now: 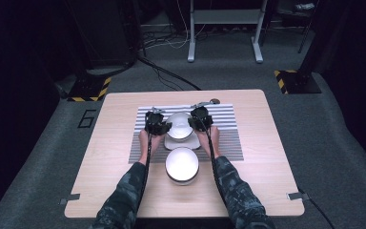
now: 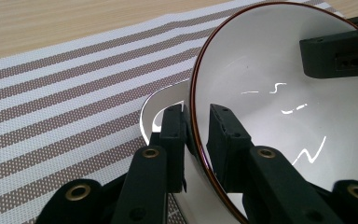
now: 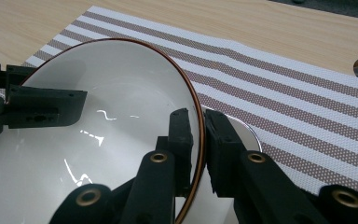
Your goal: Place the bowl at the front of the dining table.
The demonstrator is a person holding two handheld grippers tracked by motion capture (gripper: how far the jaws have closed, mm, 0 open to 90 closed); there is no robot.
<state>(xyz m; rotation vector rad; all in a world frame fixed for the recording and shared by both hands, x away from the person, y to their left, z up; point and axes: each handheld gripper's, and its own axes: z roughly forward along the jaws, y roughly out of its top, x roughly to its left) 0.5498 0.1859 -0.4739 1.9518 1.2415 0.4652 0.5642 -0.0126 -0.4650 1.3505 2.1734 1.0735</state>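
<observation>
Left claw [image 2: 196, 140] clamped on one side of the bowl's [image 2: 279, 93] rim, right claw [image 3: 198, 149] clamped on the opposite side — likely for a balanced two-handed lift. Held between both claws, just above a white plate [image 3: 244, 133] on the striped mat [image 1: 228, 119]; second bowl [image 1: 182, 165] nearer the person.

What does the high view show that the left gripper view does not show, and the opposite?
The high view alone takes in a second white bowl nearer the person, both camouflage sleeves and the whole wooden table. The left gripper view alone gives the close detail: the left gripper has one jaw inside and one outside the brown rim of the far bowl, pinching it, and a white plate lies under that bowl. Both share the far bowl, the striped mat and the right gripper on the bowl's opposite rim.
</observation>
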